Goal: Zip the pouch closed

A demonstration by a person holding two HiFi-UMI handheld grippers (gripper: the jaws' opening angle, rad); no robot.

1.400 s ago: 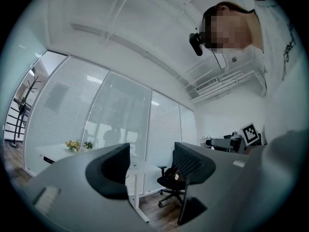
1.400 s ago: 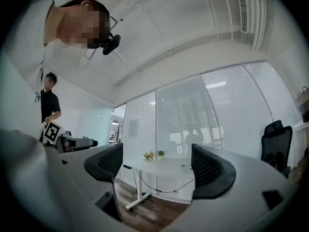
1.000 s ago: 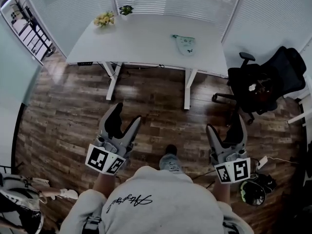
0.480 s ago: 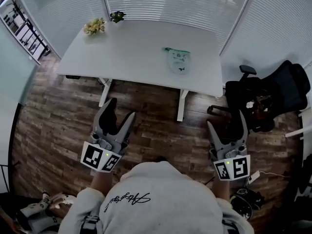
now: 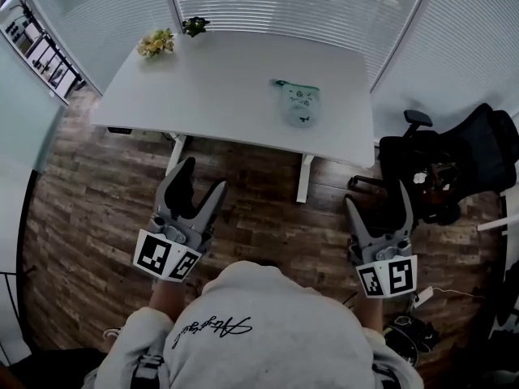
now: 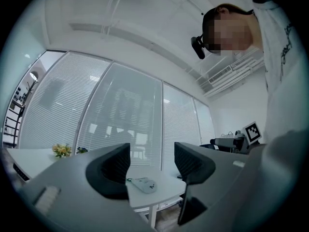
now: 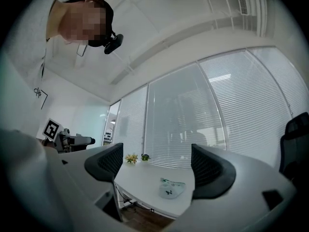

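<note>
A pale green pouch [image 5: 297, 104] with small dark prints lies on the right part of the white table [image 5: 211, 87], some way ahead of both grippers. It also shows small between the jaws in the left gripper view, pouch [image 6: 143, 184], and in the right gripper view, pouch [image 7: 172, 188]. My left gripper [image 5: 203, 189] is held open over the wood floor, short of the table's near edge, with nothing between its jaws. My right gripper [image 5: 378, 201] is open too, empty, near the table's right front corner.
Yellow flowers [image 5: 156, 43] and a small green plant [image 5: 195, 26] stand at the table's far left corner. A black office chair [image 5: 454, 168] stands to the right of the table. Blinds cover the glass walls behind. Cables and gear lie on the floor at lower right.
The view has drawn a little closer to the table over the last second. Both grippers stay open and keep their places in front of the person.
</note>
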